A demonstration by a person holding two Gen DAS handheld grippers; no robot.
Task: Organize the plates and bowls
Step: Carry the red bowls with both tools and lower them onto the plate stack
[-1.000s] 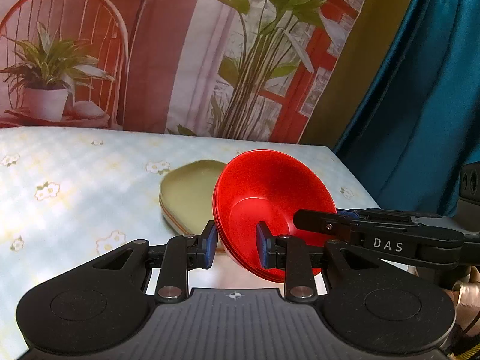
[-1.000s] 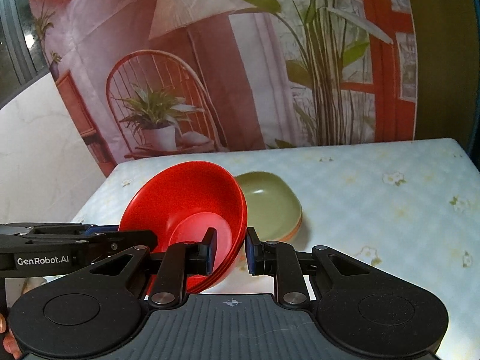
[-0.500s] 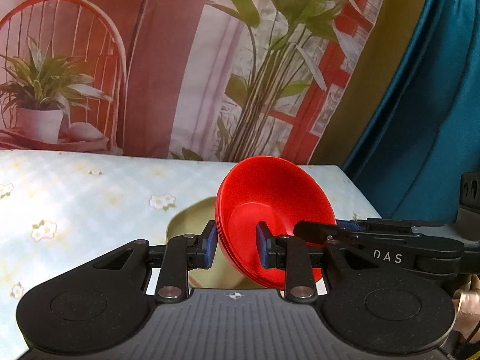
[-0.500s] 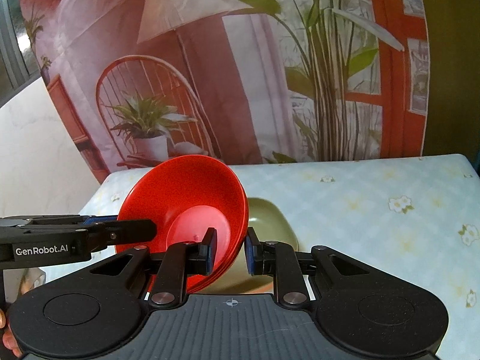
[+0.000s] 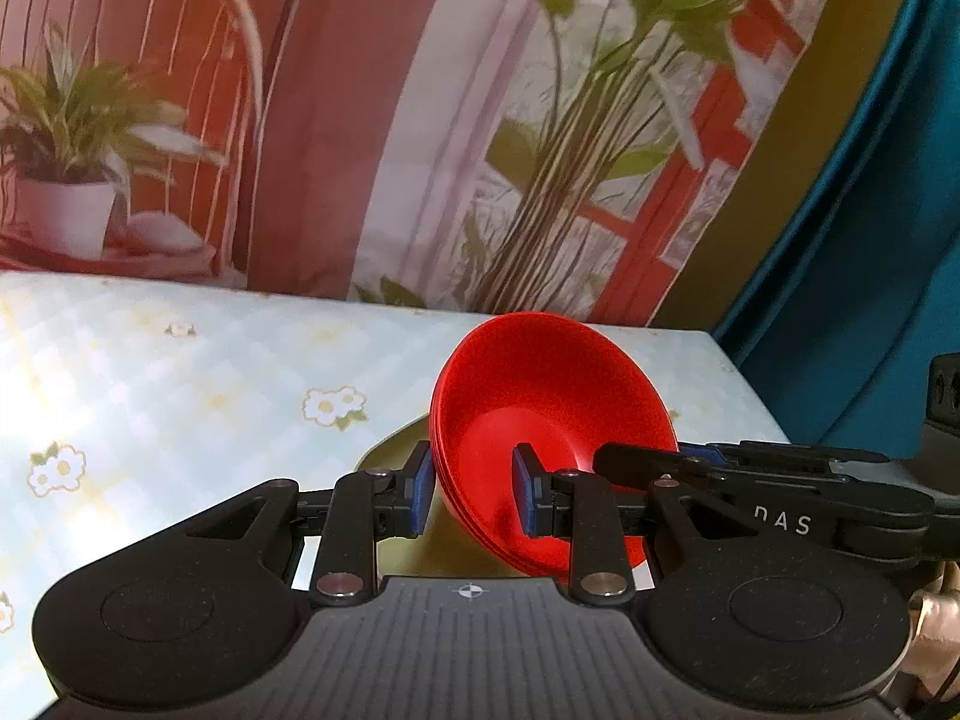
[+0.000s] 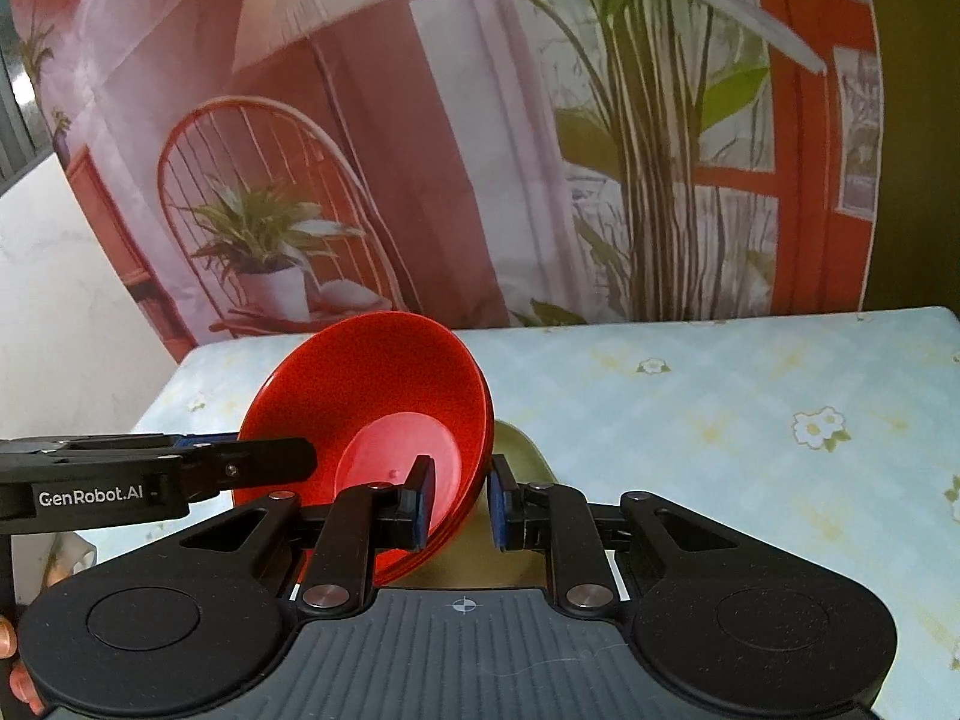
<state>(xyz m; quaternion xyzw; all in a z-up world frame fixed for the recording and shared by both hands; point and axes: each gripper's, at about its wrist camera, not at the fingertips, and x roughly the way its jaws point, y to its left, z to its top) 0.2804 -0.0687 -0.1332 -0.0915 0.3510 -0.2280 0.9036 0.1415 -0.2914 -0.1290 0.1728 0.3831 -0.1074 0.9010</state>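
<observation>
A stack of red bowls [image 5: 552,420] is held tilted between both grippers, above the table. My left gripper [image 5: 471,495] is shut on its left rim. My right gripper [image 6: 459,495] is shut on its right rim, where the red bowls [image 6: 372,414] also show. An olive-green dish [image 5: 396,450] lies on the table below the bowls, mostly hidden; a sliver of it [image 6: 516,450] shows in the right wrist view. Each gripper's finger shows in the other's view.
The table has a light blue cloth with daisies [image 5: 180,396]. A printed backdrop with a chair and plants [image 6: 420,150] hangs behind it. A teal curtain [image 5: 870,210] hangs at the right, past the table's edge.
Both grippers have lifted the red bowls up and back toward me. The green dish has sunk lower in both views and is now mostly hidden.
</observation>
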